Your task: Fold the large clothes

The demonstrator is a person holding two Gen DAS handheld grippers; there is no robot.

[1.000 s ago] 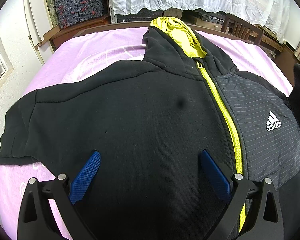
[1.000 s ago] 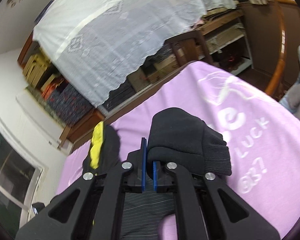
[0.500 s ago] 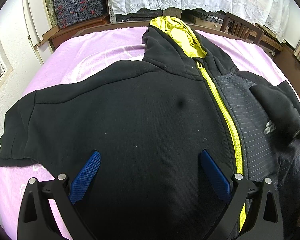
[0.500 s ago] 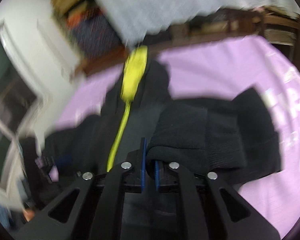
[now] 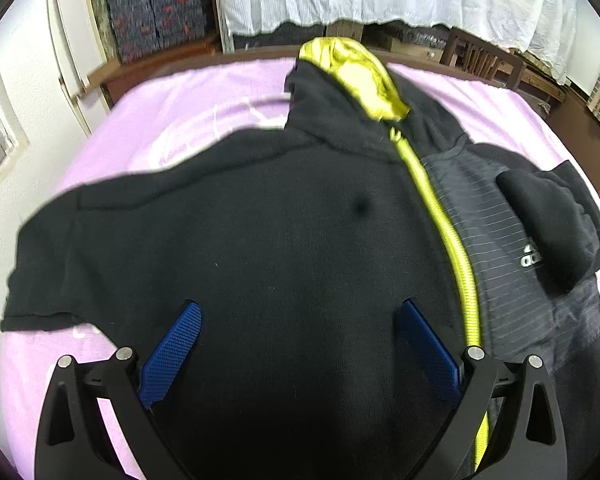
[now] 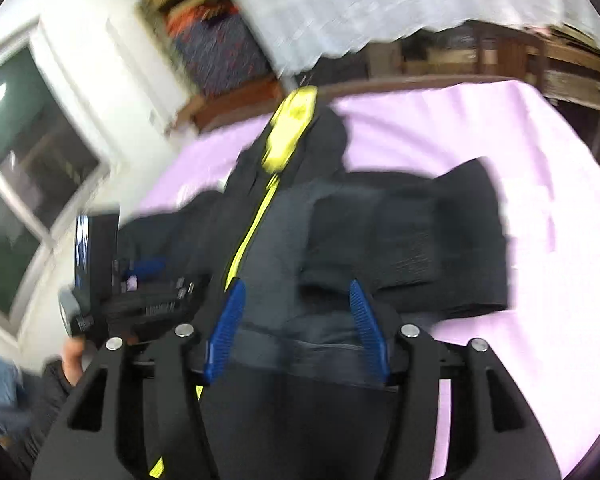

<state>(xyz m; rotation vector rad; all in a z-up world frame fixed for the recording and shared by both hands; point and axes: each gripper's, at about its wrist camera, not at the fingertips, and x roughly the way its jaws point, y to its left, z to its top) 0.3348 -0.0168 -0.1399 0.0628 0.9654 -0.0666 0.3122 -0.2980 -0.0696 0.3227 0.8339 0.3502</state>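
Hoodie: black, zipped, spread front-up on the lilac bedsheet; fills the field ahead of both sets of jaws.
Zipper: yellow-green line running away from the left jaws, just past their right finger, up to the hood lining.
Left gripper: jaws spread wide, 2 blue pads hanging over the black chest panel, nothing between them. Same spread and same spot as 1.0 s ago; only a slight shake of the view.
Right gripper: jaws now spread apart, empty, over the lower grey striped panel. At 1.0 s and 0.5 s ago they were pressed together on the sleeve cuff; that pinch is gone.
Right sleeve: released, lying folded across the hoodie's chest just ahead of the right jaws, cuff end nearest the zipper. 1.0 s ago it was lifted clear of the body over the sheet.
Sleeve in left view: folded bundle lies far right of the left jaws, covering part of the white chest logo; 1.0 s ago the logo showed whole.
Left sleeve: not yet folded, stretched out flat to the left of the left jaws.
Blur: right wrist view smeared; fine detail of the cuff cannot be read.
Left gripper body: visible to the left of the right jaws.
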